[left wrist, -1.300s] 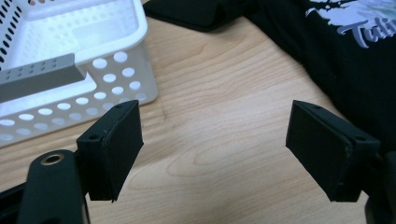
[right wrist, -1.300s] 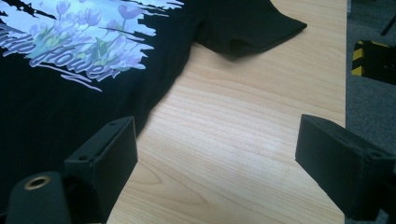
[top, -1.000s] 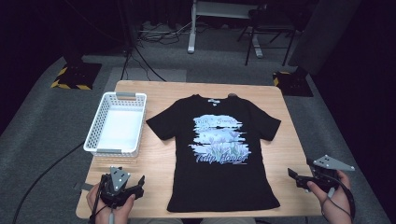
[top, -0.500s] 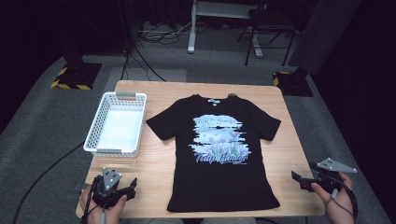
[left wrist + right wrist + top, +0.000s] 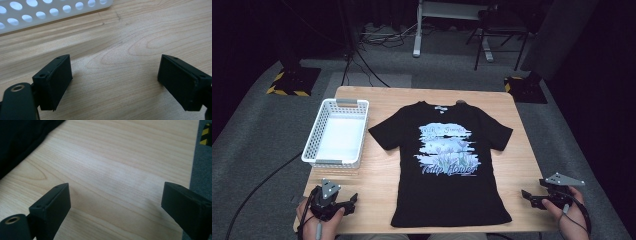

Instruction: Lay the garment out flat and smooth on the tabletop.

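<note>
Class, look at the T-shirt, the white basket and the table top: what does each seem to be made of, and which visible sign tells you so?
T-shirt: black knit fabric, probably cotton, matt; it lies limp and flat, with a pale printed picture. Basket: white plastic, smooth and slightly glossy; moulded walls pierced with rows of holes. Table top: light wood or wood-look laminate, satin; grain lines and knots show.

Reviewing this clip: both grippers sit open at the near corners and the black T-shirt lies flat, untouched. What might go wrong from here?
1. The T-shirt lies flat on the table; open jaws coming down on it may pinch a single layer or scrape the wood.
2. Its hem reaches close to the near table edge, so a pull toward the person might drag it off.
3. The left gripper is near the white basket; a swing inward could knock it. The right gripper hangs by the table's edge.
</note>
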Tool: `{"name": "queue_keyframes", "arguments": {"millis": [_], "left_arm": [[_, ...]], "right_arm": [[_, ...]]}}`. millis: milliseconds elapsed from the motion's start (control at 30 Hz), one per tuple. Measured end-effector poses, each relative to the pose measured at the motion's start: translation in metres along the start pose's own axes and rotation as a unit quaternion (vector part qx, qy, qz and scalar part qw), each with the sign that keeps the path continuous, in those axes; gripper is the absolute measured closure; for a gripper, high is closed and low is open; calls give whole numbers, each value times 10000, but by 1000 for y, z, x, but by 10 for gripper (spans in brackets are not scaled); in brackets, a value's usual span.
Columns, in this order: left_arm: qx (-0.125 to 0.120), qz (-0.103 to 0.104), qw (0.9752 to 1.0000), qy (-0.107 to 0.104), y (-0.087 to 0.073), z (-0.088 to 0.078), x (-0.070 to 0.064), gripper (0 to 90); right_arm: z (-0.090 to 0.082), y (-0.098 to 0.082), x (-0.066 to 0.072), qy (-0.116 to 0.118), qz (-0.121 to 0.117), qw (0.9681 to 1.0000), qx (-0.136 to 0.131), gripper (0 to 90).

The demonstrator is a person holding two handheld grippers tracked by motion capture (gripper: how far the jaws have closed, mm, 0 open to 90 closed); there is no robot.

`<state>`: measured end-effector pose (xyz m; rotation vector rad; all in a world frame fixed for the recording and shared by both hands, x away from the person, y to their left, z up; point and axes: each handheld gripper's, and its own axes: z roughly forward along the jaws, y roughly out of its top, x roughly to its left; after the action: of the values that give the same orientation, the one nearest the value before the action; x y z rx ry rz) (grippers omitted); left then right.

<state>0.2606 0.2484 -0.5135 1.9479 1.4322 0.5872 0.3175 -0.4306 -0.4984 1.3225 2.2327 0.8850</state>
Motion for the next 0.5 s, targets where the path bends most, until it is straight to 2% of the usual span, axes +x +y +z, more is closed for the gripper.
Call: {"name": "queue_keyframes", "arguments": {"millis": [67,167,333,500], "left_arm": [[-10,-34,10000,-1,-1,0,1,94],[-26,22,10000,-64,-2,-1,4,92],[-92,83,9998,-136,-6,-3,6,91],[-130,95,9998,-142,-7,-4,7,91]], "right_arm": [[3,-3,1,62,-11,10000,67,65],[7,-8,3,62,31,9999,-117,16],[7,-8,5,169,-83,9998,-97,2],[7,-8,5,163,-77,9998,-100,2]]}}
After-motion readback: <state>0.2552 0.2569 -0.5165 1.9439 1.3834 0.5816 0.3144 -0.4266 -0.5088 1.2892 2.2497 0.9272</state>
